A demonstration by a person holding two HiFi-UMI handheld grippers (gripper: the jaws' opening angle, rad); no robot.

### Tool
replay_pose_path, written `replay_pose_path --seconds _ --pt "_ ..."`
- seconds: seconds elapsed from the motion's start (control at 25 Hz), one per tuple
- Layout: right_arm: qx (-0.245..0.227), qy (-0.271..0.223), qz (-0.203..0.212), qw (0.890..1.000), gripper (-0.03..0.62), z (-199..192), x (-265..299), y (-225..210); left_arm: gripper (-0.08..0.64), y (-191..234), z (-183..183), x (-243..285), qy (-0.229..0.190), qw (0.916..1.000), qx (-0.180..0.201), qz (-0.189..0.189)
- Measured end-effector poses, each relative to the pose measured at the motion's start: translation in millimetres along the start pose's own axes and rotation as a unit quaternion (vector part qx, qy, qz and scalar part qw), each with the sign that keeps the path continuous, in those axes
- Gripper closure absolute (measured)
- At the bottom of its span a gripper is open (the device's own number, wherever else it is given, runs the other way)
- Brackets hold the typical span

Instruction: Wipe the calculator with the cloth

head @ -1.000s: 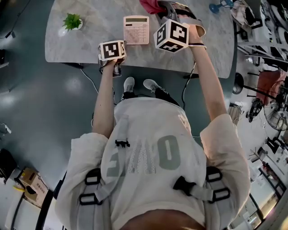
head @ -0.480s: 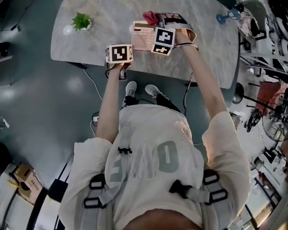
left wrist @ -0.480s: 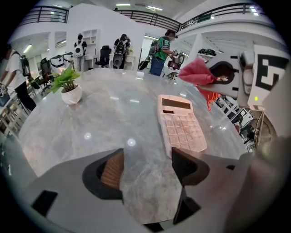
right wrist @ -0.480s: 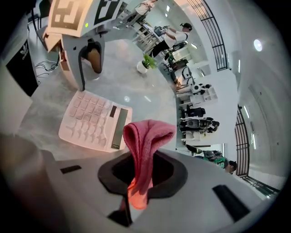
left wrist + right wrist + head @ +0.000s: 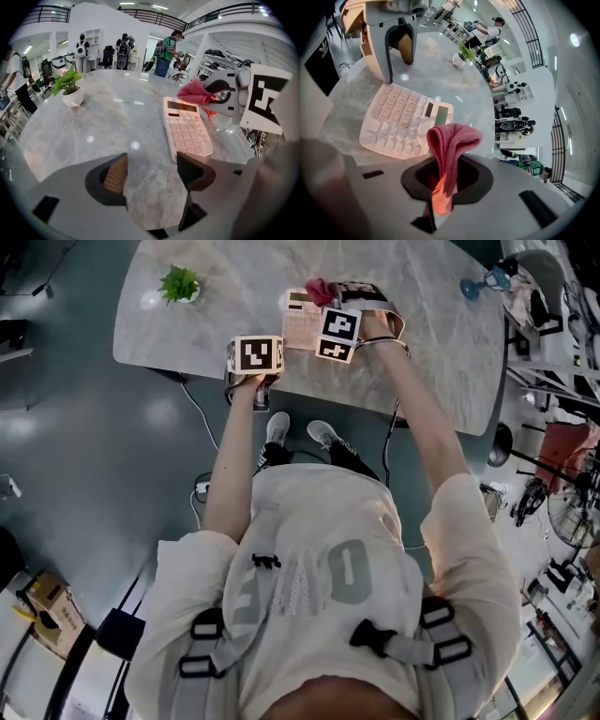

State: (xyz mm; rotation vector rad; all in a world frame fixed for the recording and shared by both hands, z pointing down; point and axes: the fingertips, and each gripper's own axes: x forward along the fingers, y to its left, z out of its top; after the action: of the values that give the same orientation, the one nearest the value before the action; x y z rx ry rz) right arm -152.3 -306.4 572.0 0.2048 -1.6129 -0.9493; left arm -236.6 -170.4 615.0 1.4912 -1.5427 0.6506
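A grey marbled bench (image 5: pixel 187 334) stands on a dark, glossy floor (image 5: pixel 84 446). A small potted plant (image 5: pixel 179 284) in a white pot sits near its far left corner, and a blue object (image 5: pixel 478 282) near the far right. A cardboard box (image 5: pixel 47 604) lies on the floor

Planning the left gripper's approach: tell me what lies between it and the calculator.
Only bare marble tabletop lies between the left gripper and the calculator, as the left gripper view shows.

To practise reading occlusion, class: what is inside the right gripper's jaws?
The pink cloth, folded, is pinched in the right gripper, and its fold sticks out past the jaws. How much of the cloth continues behind the pinch cannot be seen, because the gripper itself covers it.
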Motion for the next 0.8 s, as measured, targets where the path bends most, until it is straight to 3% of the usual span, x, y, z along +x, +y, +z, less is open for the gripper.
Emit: replay_pose_path --seconds 0.48,0.8 --pt "0.013 0.005 -0.005 1.0 0.537 2 0 8 0.224 2 -1 -2 0.002 1.0 0.001 0.001" --pt "0.018 -0.004 0.027 0.999 0.537 9 -1 34 0.224 3 -1 2 0.002 1.0 0.001 -0.004"
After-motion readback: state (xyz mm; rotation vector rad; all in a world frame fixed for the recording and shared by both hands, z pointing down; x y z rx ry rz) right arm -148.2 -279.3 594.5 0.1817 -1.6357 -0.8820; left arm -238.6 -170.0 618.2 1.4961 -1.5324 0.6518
